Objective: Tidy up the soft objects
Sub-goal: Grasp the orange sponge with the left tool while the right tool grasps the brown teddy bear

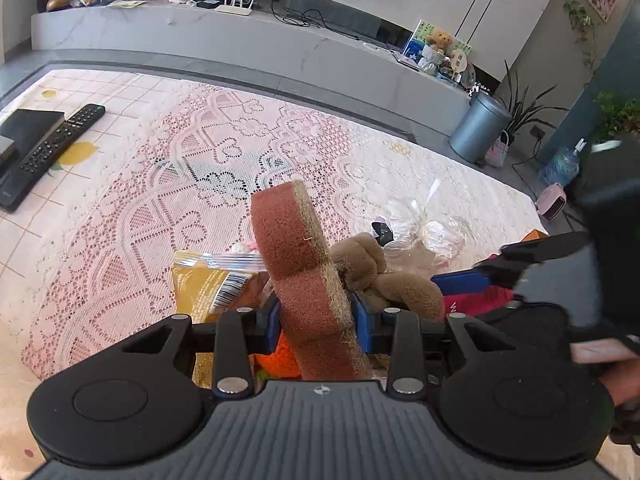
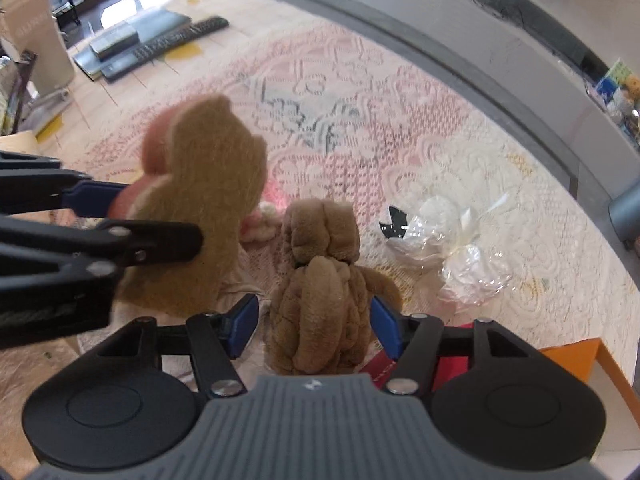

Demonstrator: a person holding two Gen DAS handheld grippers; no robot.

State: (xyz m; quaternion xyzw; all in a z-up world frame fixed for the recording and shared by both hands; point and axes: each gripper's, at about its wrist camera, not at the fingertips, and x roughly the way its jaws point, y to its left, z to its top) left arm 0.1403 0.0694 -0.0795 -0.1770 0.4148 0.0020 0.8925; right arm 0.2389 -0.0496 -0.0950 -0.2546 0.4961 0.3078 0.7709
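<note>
Pink lace cloth [image 1: 168,184] covers the table, with a grey marble ledge [image 1: 240,40] and a router [image 1: 236,0] behind it. Far left on the cloth lie a remote [image 1: 60,140] and a dark box [image 1: 24,128].

My left tongs [image 1: 316,320] hold a sponge [image 1: 300,264] upright, red face to the left and tan backing to the right — the blue pads [image 1: 362,320] press both sides of its lower part. In the right view the same sponge shows its tan side, raised above the cloth.

My right tongs [image 2: 316,320] stand spread around a brown plush [image 2: 320,288]. The pads sit just beside its flanks, and I cannot tell that they press it; the plush seems to rest on the cloth on its own. In the left view the plush lies just right of the sponge, with my right tongs reaching in from the right edge.

Near the plush — a clear crinkled wrapper [image 2: 452,248] to its right, a yellow packet [image 1: 204,284] left of the sponge, something red [image 2: 384,364] and something orange [image 1: 280,356] beneath the tongs.
</note>
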